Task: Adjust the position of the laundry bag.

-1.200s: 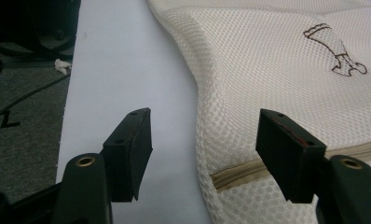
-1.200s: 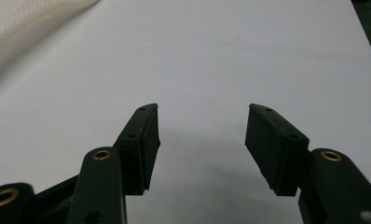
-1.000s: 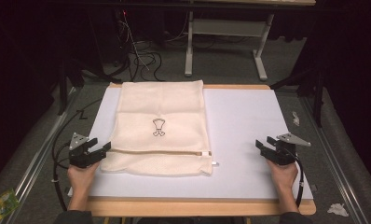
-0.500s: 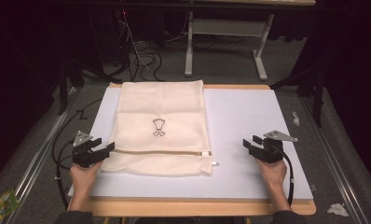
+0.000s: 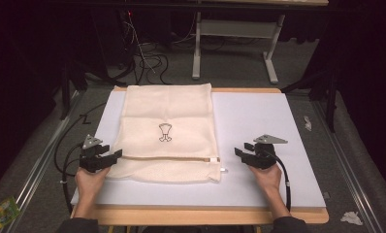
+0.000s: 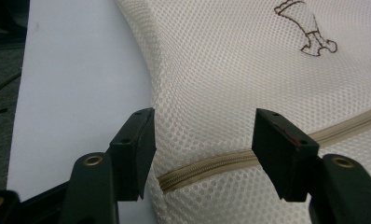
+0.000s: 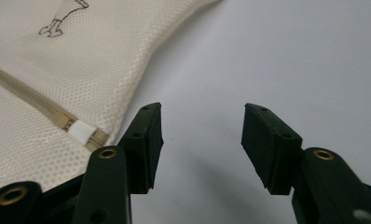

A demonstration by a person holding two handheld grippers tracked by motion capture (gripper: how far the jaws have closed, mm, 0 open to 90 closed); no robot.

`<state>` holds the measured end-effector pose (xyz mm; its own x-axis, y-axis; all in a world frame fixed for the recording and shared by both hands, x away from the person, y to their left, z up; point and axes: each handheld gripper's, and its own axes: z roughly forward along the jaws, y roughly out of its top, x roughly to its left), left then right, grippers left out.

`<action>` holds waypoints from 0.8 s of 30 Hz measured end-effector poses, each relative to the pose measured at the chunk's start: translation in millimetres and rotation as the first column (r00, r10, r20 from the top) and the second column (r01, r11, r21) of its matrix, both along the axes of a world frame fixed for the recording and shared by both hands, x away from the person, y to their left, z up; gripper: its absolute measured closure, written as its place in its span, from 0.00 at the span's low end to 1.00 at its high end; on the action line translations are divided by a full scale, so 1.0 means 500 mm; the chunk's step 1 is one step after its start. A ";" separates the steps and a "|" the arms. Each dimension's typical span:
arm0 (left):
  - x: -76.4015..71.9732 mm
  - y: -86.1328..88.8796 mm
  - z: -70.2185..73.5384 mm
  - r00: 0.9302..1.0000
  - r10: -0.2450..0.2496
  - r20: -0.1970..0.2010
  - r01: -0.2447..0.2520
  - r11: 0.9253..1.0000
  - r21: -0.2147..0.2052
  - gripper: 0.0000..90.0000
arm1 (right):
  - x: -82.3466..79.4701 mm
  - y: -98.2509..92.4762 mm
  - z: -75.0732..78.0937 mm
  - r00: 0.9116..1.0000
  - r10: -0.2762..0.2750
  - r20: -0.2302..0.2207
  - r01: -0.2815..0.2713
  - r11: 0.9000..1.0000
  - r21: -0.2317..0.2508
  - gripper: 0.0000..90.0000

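While the mesh bag (image 5: 168, 133) lies flat on the white surface (image 5: 268, 121), the left gripper (image 6: 202, 140) has its fingers spread wide over the zipper's closed end, having just narrowed a little. The right gripper (image 7: 200, 140), fingers wide and empty, sits just beside the white zipper pull (image 7: 82, 131). The person should pinch the left end firmly first, then take the pull squarely.
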<state>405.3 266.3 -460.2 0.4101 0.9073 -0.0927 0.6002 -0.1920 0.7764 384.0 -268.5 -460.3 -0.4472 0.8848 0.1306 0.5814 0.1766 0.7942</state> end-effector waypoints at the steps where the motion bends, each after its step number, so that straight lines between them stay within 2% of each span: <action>1: 0.001 0.000 -0.001 1.000 0.007 -0.001 -0.007 1.000 -0.006 0.44 | 0.002 0.009 0.000 1.000 0.008 -0.005 -0.008 1.000 -0.002 0.54; 6: 0.010 0.001 -0.008 0.999 0.030 -0.029 -0.030 0.999 -0.018 0.44 | 0.017 0.058 0.001 0.998 0.057 -0.024 -0.057 0.998 -0.003 0.54; 7: 0.010 0.001 -0.008 0.999 0.030 -0.029 -0.030 0.999 -0.018 0.44 | 0.017 0.058 0.001 0.998 0.057 -0.024 -0.057 0.998 -0.003 0.54; 11: 0.019 0.001 -0.014 0.998 0.044 -0.055 -0.045 0.999 -0.020 0.44 | 0.033 0.103 0.002 0.994 0.092 -0.053 -0.093 0.996 -0.003 0.54; 18: 0.032 0.000 -0.023 0.994 0.057 -0.096 -0.060 0.998 -0.032 0.43 | 0.058 0.136 -0.011 0.990 0.091 -0.106 -0.092 0.996 -0.006 0.53; 24: 0.038 -0.004 -0.025 0.993 0.053 -0.103 -0.057 0.998 -0.030 0.45 | 0.073 0.150 -0.021 0.986 0.085 -0.142 -0.088 0.996 -0.013 0.56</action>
